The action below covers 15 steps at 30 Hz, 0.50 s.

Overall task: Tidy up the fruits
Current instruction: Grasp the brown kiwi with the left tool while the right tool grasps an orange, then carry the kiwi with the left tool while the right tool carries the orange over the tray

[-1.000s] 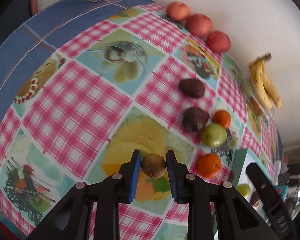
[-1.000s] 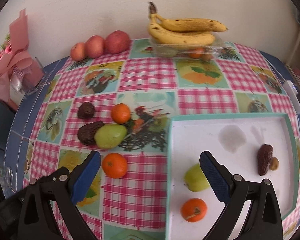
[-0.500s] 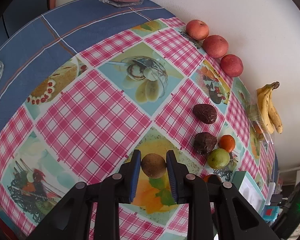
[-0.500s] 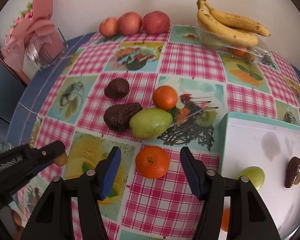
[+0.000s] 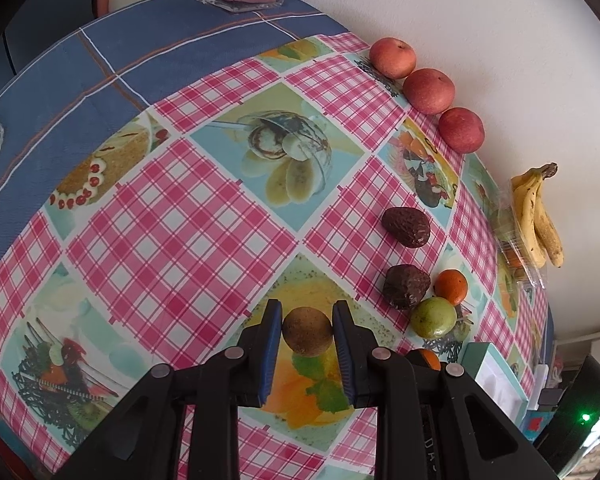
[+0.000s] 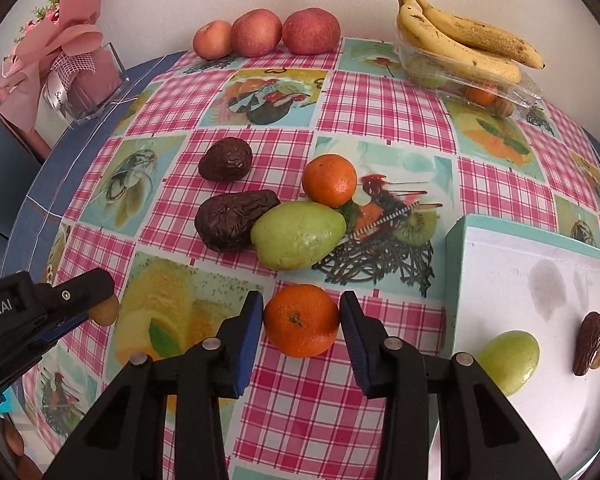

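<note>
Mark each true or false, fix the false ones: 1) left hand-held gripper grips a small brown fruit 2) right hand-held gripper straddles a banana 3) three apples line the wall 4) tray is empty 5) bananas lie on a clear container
1) True: the left hand-held gripper is closed on the small brown fruit.
2) False: the right hand-held gripper straddles an orange.
3) True: three apples sit by the wall.
4) False: the tray holds a green fruit and a dark fruit.
5) True: the bananas rest on the clear container.
</note>
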{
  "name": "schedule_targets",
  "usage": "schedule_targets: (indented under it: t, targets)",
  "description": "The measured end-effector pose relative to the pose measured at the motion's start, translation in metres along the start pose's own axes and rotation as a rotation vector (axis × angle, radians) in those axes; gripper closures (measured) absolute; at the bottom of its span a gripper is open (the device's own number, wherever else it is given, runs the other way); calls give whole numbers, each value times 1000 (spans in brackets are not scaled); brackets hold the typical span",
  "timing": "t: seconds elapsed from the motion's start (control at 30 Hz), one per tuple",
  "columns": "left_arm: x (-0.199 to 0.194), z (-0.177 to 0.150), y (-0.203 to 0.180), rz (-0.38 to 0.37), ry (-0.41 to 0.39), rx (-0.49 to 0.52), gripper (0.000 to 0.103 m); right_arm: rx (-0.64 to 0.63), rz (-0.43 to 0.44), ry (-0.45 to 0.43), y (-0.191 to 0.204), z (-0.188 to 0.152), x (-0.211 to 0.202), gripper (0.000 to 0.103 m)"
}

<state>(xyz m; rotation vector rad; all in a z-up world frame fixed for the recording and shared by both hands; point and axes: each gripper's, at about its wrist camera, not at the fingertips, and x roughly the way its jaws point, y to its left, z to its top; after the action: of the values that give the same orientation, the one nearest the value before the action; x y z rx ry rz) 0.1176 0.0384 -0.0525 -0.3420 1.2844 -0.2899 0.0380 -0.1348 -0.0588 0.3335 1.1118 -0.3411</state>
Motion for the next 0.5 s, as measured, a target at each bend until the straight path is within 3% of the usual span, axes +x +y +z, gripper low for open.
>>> schedule_targets:
  t: [0.13,0.5]
  targets:
    - [-1,1,-1,-4,-4,4,75,24,21,-23,-3,3,-9,64]
    - [-26,1,-17,-39,-72,71,75,65,12,-227,-20,16,-91,64]
